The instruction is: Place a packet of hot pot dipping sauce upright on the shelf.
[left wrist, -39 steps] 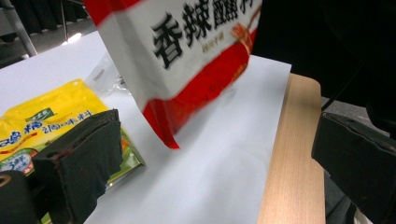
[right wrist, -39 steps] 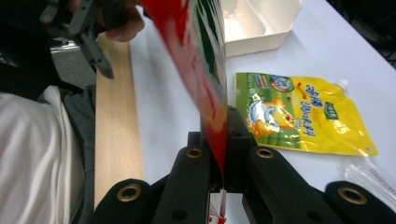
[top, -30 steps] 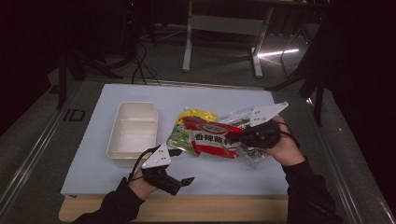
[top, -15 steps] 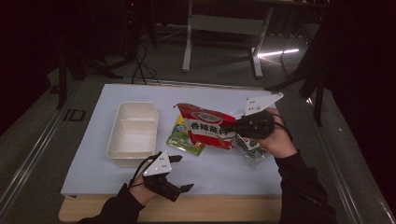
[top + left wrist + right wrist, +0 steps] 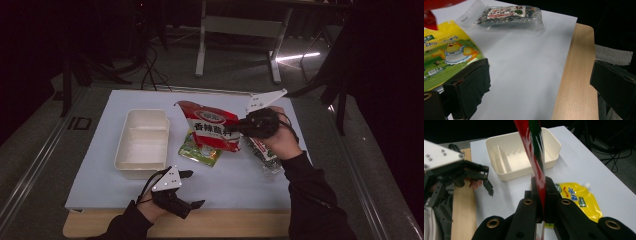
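Observation:
A red snack packet (image 5: pixel 212 127) hangs upright above the white mat (image 5: pixel 235 180), pinched at its edge by my right gripper (image 5: pixel 239 128), which is shut on it. In the right gripper view the packet (image 5: pixel 534 152) rises edge-on from between my closed jaws (image 5: pixel 541 192). Below it lies a yellow-green pouch (image 5: pixel 200 151), and a clear pack of dark seaweed (image 5: pixel 262 152) rests under the right hand. My left gripper (image 5: pixel 195 189) hovers open near the mat's front edge with nothing between its jaws (image 5: pixel 541 87).
A cream two-compartment tray (image 5: pixel 142 142) stands on the left part of the mat, empty. A wooden table edge (image 5: pixel 240 225) runs along the front. In the left gripper view the pouch (image 5: pixel 449 55) and seaweed pack (image 5: pixel 506 15) lie ahead.
My right gripper has raised the red packet off the pouch and carried it left, so it now hangs upright. The left gripper has sunk a little toward the front edge.

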A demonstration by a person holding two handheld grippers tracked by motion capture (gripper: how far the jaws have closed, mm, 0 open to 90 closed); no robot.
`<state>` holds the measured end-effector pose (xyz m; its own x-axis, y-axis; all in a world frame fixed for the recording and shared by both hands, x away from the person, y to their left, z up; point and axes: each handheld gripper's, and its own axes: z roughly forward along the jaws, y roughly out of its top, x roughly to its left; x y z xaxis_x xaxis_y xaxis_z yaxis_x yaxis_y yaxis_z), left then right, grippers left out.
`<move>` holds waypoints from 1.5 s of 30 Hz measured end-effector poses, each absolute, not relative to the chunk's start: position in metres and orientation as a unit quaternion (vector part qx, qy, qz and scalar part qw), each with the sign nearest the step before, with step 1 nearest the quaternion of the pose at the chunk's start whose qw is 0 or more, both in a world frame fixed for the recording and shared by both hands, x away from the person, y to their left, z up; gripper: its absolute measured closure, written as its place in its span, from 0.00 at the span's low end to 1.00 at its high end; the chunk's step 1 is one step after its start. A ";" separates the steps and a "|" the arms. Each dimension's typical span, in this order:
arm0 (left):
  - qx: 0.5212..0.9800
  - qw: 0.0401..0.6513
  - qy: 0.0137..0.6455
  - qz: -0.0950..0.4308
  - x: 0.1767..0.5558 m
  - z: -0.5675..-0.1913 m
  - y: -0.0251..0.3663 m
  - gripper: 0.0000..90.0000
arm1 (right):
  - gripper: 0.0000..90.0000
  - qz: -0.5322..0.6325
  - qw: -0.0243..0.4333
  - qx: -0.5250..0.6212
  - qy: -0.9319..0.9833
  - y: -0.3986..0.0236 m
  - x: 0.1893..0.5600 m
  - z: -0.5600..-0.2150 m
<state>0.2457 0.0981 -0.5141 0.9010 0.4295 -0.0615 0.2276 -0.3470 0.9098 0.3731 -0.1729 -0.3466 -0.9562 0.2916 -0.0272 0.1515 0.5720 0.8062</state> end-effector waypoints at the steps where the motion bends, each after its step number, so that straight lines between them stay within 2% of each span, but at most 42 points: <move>1: 0.815 0.535 0.201 0.094 0.246 -0.514 0.098 0.04 | 1.00 0.446 0.080 0.126 0.883 -0.170 0.375 -0.347; 45: 0.819 0.531 0.192 0.107 0.241 -0.526 0.100 0.04 | 1.00 0.489 0.055 0.117 0.862 -0.029 0.444 -0.368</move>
